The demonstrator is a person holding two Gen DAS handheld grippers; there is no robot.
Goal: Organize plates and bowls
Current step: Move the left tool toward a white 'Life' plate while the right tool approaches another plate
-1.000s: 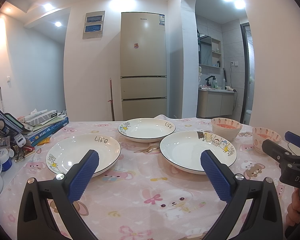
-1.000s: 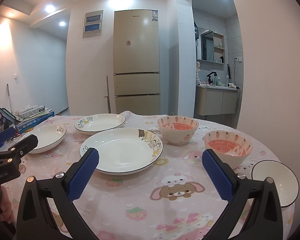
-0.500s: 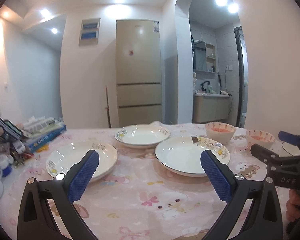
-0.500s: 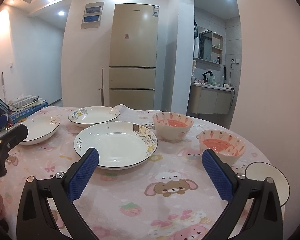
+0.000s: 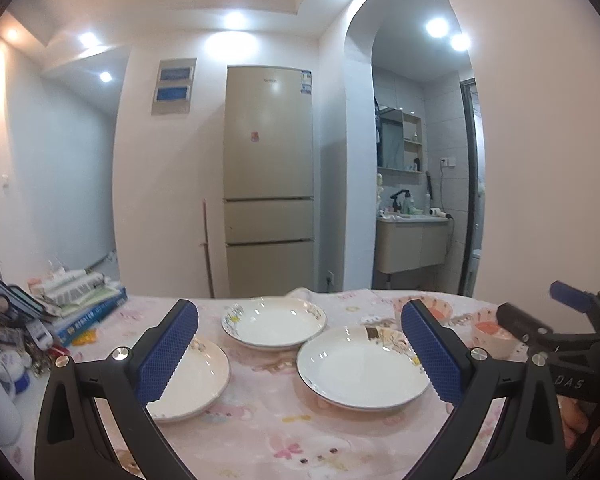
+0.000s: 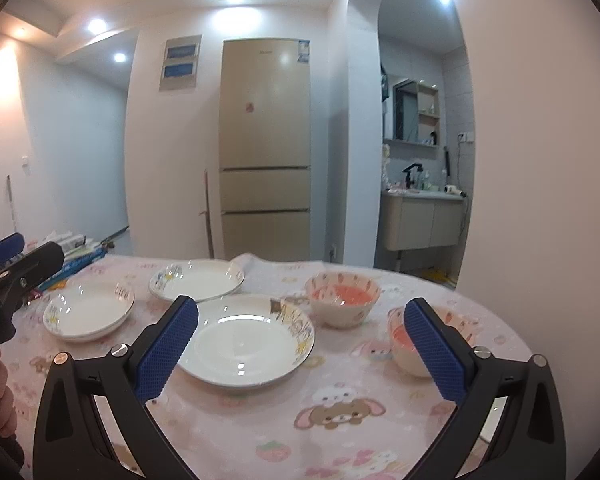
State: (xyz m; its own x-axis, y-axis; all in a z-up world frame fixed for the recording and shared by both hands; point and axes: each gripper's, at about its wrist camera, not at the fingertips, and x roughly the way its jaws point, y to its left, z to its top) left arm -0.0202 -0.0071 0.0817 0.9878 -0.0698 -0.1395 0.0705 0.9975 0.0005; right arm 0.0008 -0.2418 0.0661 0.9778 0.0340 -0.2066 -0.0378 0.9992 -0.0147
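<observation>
Tablecloth (image 6: 340,432) in pink cartoon print covers the table; a tall beige fridge (image 5: 269,176) stands behind it. Three white plates lie apart on the cloth: the near plate (image 6: 246,344) in the middle, the left plate (image 6: 88,312) beside it, the far plate (image 6: 198,280) behind them. Two carrot-patterned bowls sit right of the plates, the rear bowl (image 6: 342,296) and the front bowl (image 6: 404,340). Both tongs hover released, gripping nothing: the left gripper (image 5: 300,352) and the right gripper (image 6: 302,348). Books (image 5: 88,304) are piled at the left edge.
</observation>
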